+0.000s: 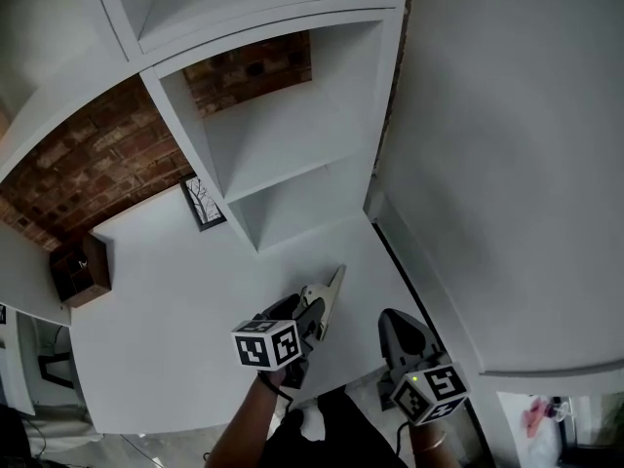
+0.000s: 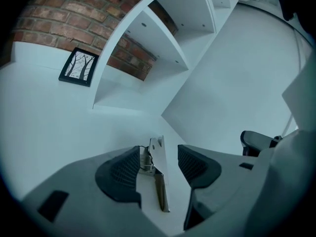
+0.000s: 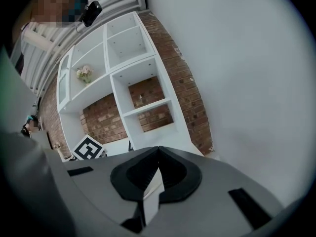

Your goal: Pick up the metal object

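**A:** Where is the metal object (image 2: 158, 164) sitting?

**B:** It's lying on the white table (image 2: 59, 132), right between the jaws of the left gripper (image 2: 159, 152). They're standing wide apart and not pressing on it. The right gripper (image 3: 158, 154) is hanging nearby with its tips meeting on nothing.

**A:** What's it looking like?

**B:** It's showing as a thin, narrow strip, widening into a notched plate at the far end. A small hinge-like fitting is sitting close to the left pad (image 2: 123, 169). It's bare grey metal, smooth and hard-edged. I'm not managing to tell whether the plate is lying flat or tilting up.

**A:** How are you expecting it to handle?

**B:** I'm judging it stiff and fairly light, but slippery. The grid-textured pads should be helping there. I'm leaning towards closing across the strip's long edges, near the middle and clear of the fitting.
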The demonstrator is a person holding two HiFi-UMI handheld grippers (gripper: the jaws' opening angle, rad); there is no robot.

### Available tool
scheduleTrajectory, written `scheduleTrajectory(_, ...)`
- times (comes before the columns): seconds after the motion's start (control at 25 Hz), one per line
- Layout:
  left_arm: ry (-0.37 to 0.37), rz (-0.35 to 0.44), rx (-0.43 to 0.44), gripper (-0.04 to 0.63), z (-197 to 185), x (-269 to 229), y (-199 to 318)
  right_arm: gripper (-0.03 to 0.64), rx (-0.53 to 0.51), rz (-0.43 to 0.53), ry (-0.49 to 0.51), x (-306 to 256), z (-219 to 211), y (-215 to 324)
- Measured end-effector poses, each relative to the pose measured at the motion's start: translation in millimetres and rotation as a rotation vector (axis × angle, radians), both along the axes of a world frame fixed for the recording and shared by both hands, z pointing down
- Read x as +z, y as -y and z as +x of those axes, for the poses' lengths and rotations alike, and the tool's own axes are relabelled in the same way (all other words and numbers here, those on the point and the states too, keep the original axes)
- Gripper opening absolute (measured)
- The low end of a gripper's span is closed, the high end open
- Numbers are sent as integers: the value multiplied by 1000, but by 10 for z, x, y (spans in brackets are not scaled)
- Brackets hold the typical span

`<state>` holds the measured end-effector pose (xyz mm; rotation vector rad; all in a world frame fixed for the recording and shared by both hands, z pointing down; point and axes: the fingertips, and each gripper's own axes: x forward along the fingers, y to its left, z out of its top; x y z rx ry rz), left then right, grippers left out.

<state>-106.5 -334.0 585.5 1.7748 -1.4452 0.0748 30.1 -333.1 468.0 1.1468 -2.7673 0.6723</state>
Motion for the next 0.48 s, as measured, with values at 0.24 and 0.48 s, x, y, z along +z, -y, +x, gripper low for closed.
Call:
scheduleTrajectory(0.24,-28,-65,-15,230,29,183,131,5,-30,-37,-14,139,-29,211)
scheduleTrajectory(0.48,-51,-87,-24,184,51,251,208,5,-47,-52,-39,232,-36,325)
